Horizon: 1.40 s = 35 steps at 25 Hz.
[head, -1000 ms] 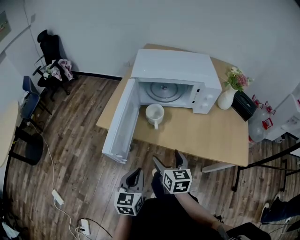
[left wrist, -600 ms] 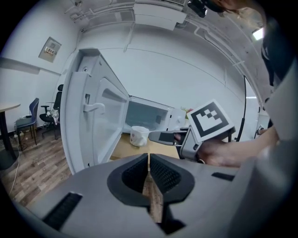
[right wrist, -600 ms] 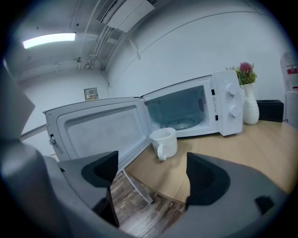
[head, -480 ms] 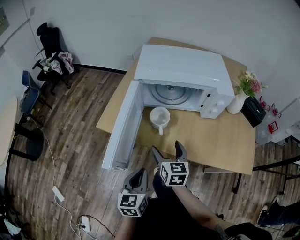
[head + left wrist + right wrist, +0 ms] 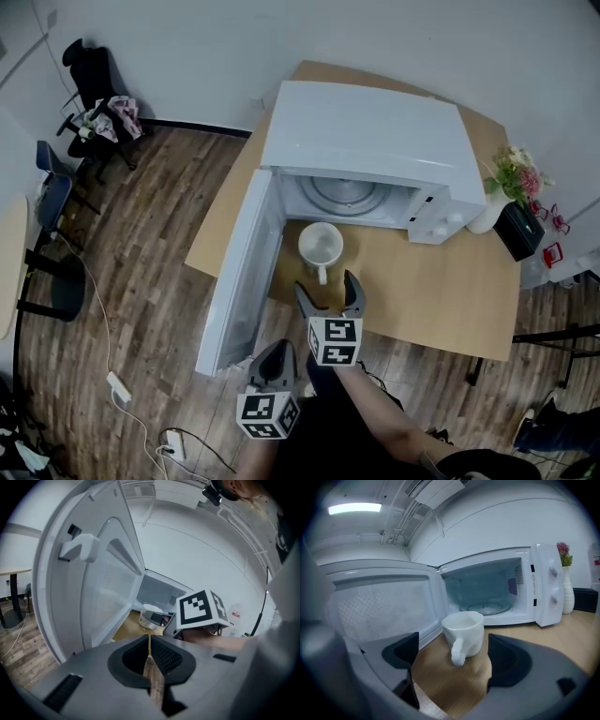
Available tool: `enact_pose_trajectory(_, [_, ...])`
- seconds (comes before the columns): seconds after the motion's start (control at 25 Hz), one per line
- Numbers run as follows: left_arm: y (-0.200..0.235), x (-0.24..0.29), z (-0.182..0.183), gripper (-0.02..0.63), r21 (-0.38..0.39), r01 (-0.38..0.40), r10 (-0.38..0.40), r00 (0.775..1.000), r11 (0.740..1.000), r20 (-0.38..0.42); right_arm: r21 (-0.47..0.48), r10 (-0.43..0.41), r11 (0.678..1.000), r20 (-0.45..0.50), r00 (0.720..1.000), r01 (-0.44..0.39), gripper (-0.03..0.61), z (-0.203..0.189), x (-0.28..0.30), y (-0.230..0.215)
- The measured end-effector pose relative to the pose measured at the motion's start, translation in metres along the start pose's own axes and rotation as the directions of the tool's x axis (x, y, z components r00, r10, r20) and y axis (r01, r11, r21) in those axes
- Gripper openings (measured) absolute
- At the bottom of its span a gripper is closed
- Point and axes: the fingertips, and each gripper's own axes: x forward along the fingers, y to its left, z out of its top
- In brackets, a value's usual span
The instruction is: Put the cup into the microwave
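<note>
approach step, nothing grasped yet. far left, the microwave door [image 5: 234,272] hangs wide open past the worktop's [image 5: 441,286] edge. left gripper [image 5: 274,352] sits low by the person, jaws pressed together on nothing, not in play. right gripper [image 5: 328,292] is over the worktop's near edge, jaws spread wide and lined up on the cup [image 5: 321,246], but short of it, no contact. cup stands upright on the worktop just in front of the open microwave [image 5: 366,131], outside the cavity, handle pointing back at the right gripper. plain white glossy mug, looks empty from above. glass turntable [image 5: 342,194] shows inside. next move, my guess: push the right gripper forward so the jaws straddle the cup body, close, lift, carry it over the sill onto the turntable. the handle facing the jaws could foul the grip.
</note>
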Motion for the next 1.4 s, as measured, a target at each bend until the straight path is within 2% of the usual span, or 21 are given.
enact_pose_trajectory(0.28, [0.003,0.017,0.004,0.011,0.0,-0.009,0.009,1.0,1.0,-0.02,0.033,-0.051,0.998,0.019,0.998,0.051,0.424,0.004,0.034,-0.013])
enact_pose_trajectory(0.52, [0.009,0.027,0.01,0.011,0.0,-0.024,0.024,0.999,1.0,-0.026,0.044,-0.085,0.995,0.0,0.996,0.084,0.44,-0.004,0.058,-0.019])
enact_pose_trajectory(0.92, [0.019,0.036,0.009,0.011,-0.003,-0.034,0.033,0.998,0.999,-0.053,0.043,-0.163,0.986,0.027,0.986,0.162,0.449,0.002,0.083,-0.03])
enact_pose_trajectory(1.4, [0.022,0.037,0.007,0.011,-0.003,-0.038,0.038,0.998,0.999,-0.06,-0.018,-0.148,0.989,0.051,0.988,0.149,0.448,0.008,0.09,-0.032])
